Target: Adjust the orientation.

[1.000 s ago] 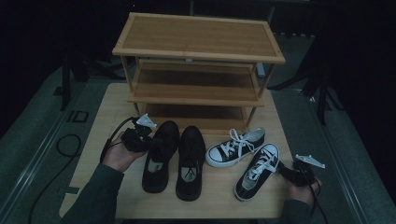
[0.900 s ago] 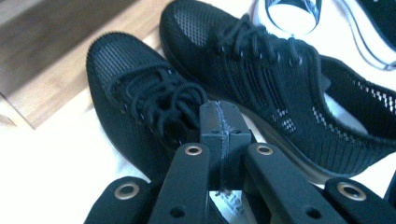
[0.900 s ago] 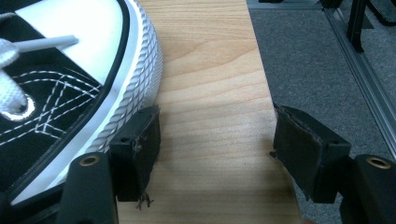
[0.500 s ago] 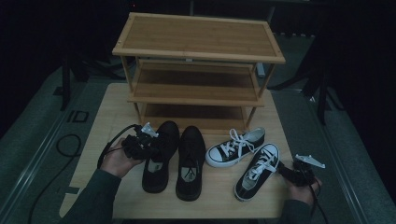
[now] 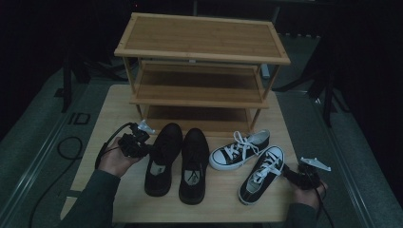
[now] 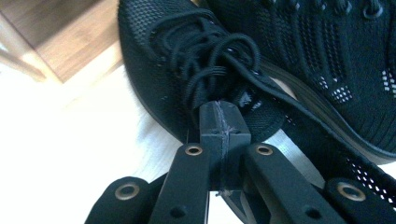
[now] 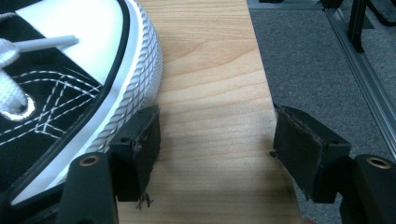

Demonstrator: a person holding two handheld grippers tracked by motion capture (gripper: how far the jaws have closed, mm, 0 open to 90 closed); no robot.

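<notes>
The left black shoe (image 5: pixel 161 159) lies on the wooden table (image 5: pixel 223 202), in front of the bamboo shoe rack (image 5: pixel 202 71), and touches the second black shoe (image 5: pixel 194 166) on its right side. The left gripper (image 5: pixel 142 147) is at the outer side of this shoe, near the laces. In the left gripper view its jaws are pressed fully together, with the tips against the black laces (image 6: pixel 210 65); I cannot tell if a lace is caught between them. To the right stand two black-and-white sneakers (image 5: pixel 259 166). The right gripper (image 5: pixel 290 173) rests low beside the nearer sneaker (image 7: pixel 70 93); its jaws are spread wide, with one pad against the white rubber edge and bare table between them.
</notes>
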